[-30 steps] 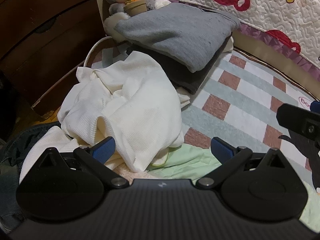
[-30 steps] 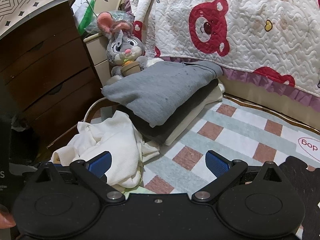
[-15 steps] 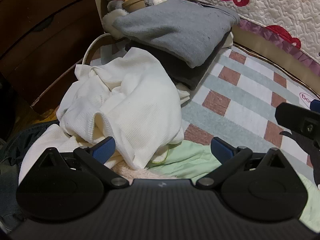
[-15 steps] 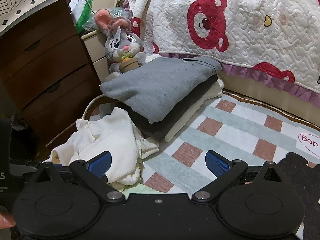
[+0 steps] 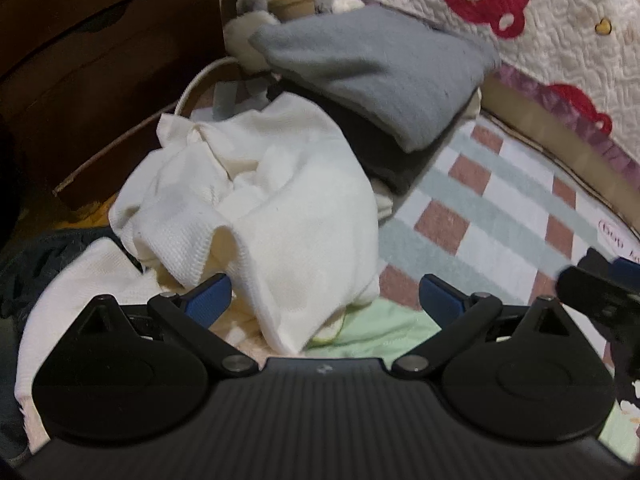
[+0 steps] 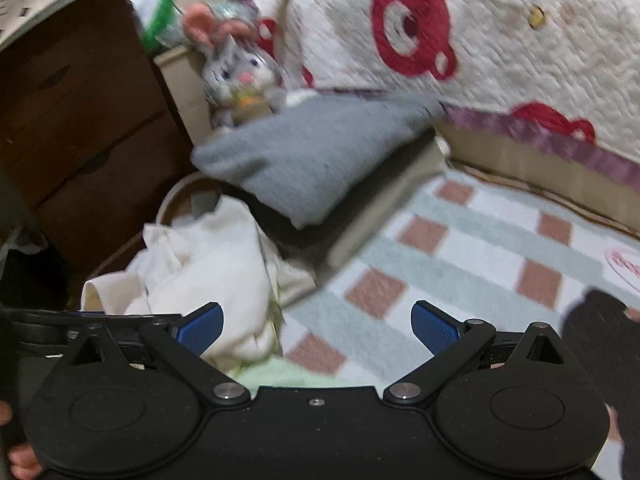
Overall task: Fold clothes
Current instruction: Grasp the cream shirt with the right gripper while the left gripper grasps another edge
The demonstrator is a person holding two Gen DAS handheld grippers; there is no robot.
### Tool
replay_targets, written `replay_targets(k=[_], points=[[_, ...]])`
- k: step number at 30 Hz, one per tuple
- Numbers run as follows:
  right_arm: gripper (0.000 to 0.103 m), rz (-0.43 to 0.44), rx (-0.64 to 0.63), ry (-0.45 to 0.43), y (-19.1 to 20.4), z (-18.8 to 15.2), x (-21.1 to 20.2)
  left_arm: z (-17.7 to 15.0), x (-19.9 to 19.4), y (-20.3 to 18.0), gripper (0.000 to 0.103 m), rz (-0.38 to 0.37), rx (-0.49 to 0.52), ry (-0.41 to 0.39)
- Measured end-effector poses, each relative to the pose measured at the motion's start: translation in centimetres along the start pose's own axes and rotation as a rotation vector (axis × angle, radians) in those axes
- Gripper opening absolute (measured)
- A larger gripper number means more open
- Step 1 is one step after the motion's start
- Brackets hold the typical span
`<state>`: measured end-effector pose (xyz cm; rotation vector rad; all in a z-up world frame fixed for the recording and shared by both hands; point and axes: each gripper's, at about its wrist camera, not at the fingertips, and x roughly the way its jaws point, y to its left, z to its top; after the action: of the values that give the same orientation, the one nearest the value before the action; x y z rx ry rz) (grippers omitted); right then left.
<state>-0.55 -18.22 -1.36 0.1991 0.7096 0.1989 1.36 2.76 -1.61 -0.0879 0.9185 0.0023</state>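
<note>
Both grippers, left (image 5: 326,294) and right (image 6: 318,326), spread empty; white top (image 5: 260,200) crumpled mid-frame: pinch an edge, not the bunch.

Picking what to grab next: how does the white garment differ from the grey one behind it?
The white garment lies crumpled in a loose heap; the grey garment is folded flat. The white one rests low on the checked mat; the grey one tops a stack of folded clothes. The white one is ribbed knit, the grey smooth. Neither is gripped: both tongs are open.
</note>
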Motion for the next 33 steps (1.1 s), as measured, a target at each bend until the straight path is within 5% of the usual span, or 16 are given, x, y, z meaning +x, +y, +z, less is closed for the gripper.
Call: replay_targets(k=[3,8,9,12,13,17,22,23,25,27,33], points=[[0.093,0.041,-0.03,-0.005,0.6,-1.2,3.0,1.3,0.3,0.2,0.097,-0.014,0.02,-0.035],[0.07,0.167,-0.172,0.01,2.1,-1.6,5.1,3.2,0.4,1.2,0.071,-0.083,0.093,-0.032],[0.056,0.19,-0.205,0.007,2.5,-1.5,5.2,3.4,0.6,1.7,0.064,-0.101,0.095,-0.013],[0.015,0.235,-0.259,0.064,3.3,-1.3,5.9,3.7,1.8,3.8,0.063,-0.12,0.052,0.085],[0.012,0.245,-0.272,0.085,3.6,-1.2,6.2,3.7,2.1,4.3,0.063,-0.109,0.051,0.097],[0.012,0.219,-0.298,0.117,3.7,-1.4,7.3,3.7,2.3,5.5,0.063,-0.043,0.09,0.093],[0.027,0.293,-0.21,0.136,2.7,-1.3,8.3,3.6,2.7,7.6,0.074,-0.08,0.016,0.16],[0.031,0.315,-0.227,0.133,3.1,-1.5,8.1,3.5,2.6,7.8,0.074,-0.085,0.012,0.161],[0.063,0.355,-0.266,0.144,3.9,-2.0,7.9,3.1,2.1,8.2,0.075,-0.08,0.01,0.146],[0.083,0.374,-0.287,0.173,4.7,-2.3,8.6,2.8,1.7,8.4,0.076,-0.058,0.014,0.13],[0.088,0.35,-0.23,0.243,5.3,-2.9,12.6,2.1,0.8,9.5,0.081,0.012,-0.017,0.104]])
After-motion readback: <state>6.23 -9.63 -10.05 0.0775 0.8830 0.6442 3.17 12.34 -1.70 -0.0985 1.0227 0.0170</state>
